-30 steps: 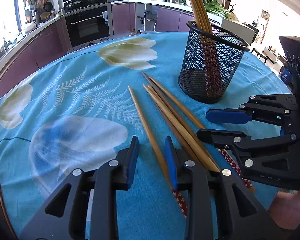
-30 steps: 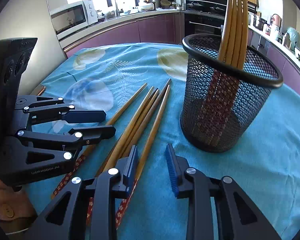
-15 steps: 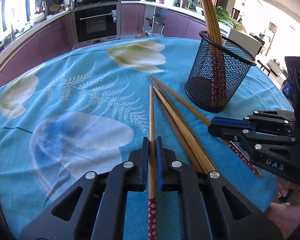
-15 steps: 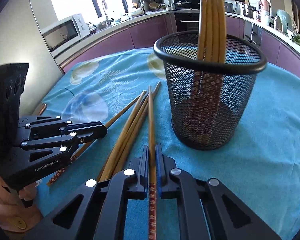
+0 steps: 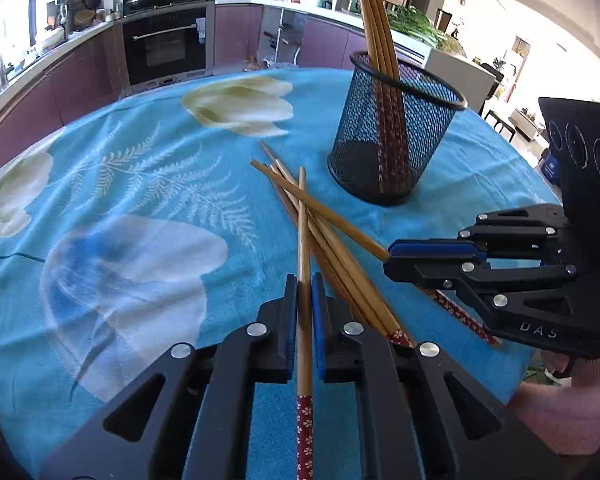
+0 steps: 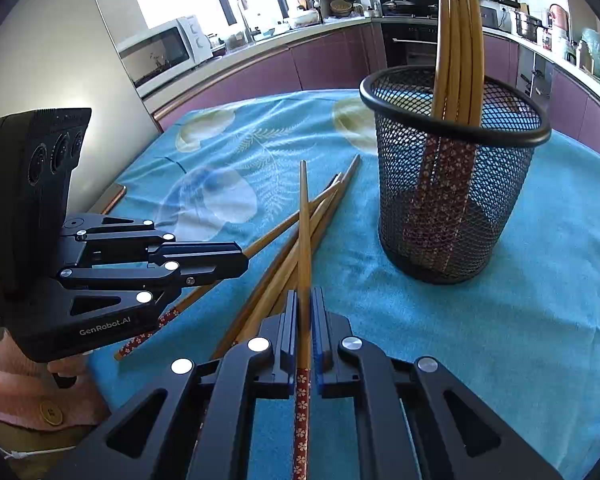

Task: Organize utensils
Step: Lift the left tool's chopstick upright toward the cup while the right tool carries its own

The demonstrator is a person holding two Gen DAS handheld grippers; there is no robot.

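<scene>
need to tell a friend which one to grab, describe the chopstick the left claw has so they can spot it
Start at the black mesh cup on the blue floral tablecloth; a loose bundle of chopsticks lies in front of it. The left claw is shut on one chopstick, the only one running straight between its blue pads.

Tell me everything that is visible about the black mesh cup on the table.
The black mesh cup is a round holder of dark wire mesh, apparently metal, with a solid black rim. It stands upright on the blue flowered tablecloth, beyond the loose chopsticks, apart from them. Inside it stand four chopsticks, plain wood above, red patterned ends at the bottom, seen through the mesh; they lean against the rim and rise well above it. Neither gripper touches it.
</scene>
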